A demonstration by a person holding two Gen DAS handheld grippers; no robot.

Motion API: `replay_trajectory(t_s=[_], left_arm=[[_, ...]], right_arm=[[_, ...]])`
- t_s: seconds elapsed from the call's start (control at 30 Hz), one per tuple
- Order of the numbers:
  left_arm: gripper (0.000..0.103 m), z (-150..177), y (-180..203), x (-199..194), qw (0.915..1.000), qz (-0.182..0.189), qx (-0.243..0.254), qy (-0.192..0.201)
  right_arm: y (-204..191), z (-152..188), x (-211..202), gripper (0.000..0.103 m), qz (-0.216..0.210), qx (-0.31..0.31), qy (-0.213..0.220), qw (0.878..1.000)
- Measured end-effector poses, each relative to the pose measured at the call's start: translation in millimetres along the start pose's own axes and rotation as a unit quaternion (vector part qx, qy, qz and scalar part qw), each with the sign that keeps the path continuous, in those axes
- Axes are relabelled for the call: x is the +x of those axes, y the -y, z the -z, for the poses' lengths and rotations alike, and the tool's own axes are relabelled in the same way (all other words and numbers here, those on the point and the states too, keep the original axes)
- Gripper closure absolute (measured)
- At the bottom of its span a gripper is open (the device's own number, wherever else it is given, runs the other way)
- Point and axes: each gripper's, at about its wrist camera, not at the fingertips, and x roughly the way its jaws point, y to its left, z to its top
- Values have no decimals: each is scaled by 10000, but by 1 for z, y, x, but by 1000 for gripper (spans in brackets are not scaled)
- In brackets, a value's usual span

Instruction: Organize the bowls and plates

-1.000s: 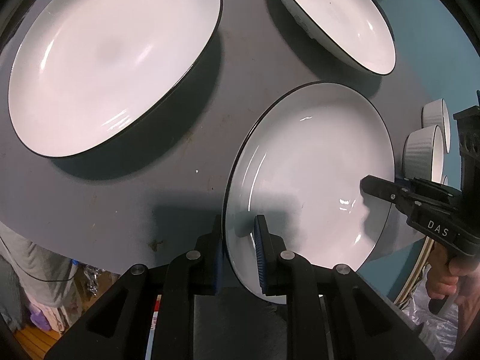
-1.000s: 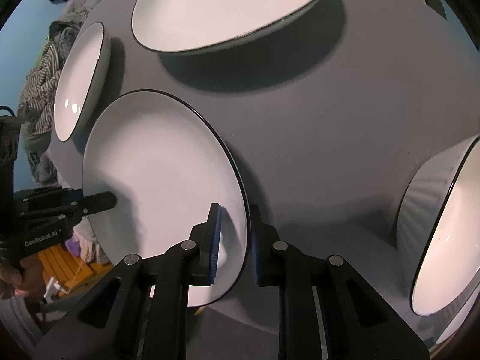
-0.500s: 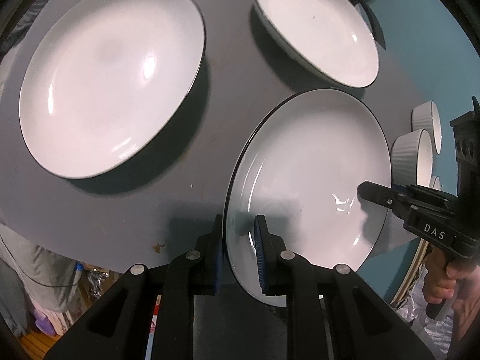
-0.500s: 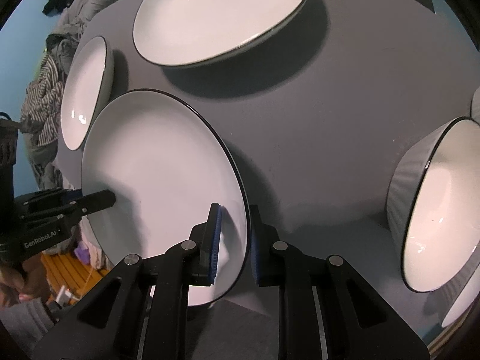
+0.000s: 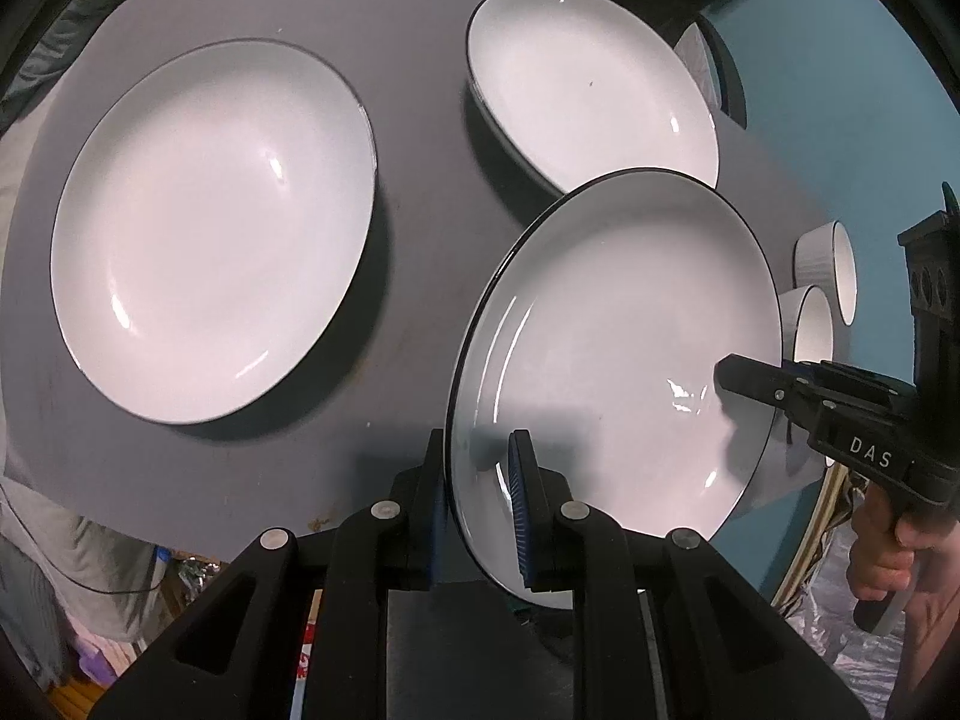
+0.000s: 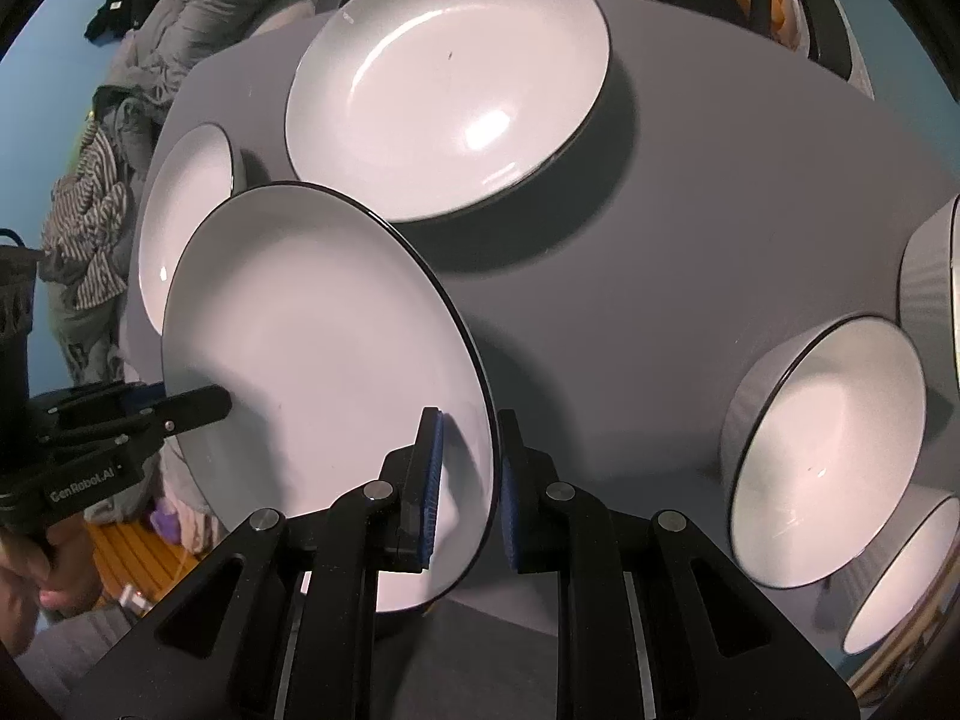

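A white plate with a black rim (image 5: 612, 330) (image 6: 312, 348) hangs above the grey table, held from both sides. My left gripper (image 5: 477, 498) is shut on its near edge in the left wrist view. My right gripper (image 6: 468, 480) is shut on the opposite edge; it also shows at the right of the left wrist view (image 5: 744, 384). The left gripper shows at the left of the right wrist view (image 6: 198, 405). Two more white plates rest on the table: a large one (image 5: 210, 228) (image 6: 174, 228) and another farther back (image 5: 594, 90) (image 6: 444, 84).
The grey table (image 5: 420, 138) (image 6: 690, 240) carries white ribbed bowls at its right side (image 5: 831, 270) (image 6: 828, 438). Another bowl (image 6: 900, 576) sits at the lower right. Clothes (image 6: 90, 216) lie piled beyond the table's edge. A hand (image 5: 882, 546) grips the right tool's handle.
The held plate has risen off the table with both grippers; the table and the other plates look smaller and farther below. More bowls have come into the right wrist view.
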Motion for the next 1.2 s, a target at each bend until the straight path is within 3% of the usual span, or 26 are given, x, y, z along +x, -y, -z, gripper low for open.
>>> replay_trajectory(t_s=[0.57,1.2], left_arm=[[85,-48,5,-16,9998,17,-139,170],[85,-99,10,-14,9990,-179,-301,275]], right_arm=[[15,-18,-22,87,-91,54,73,9999],[16,-80,-26,87,-42,-121,150,9998]])
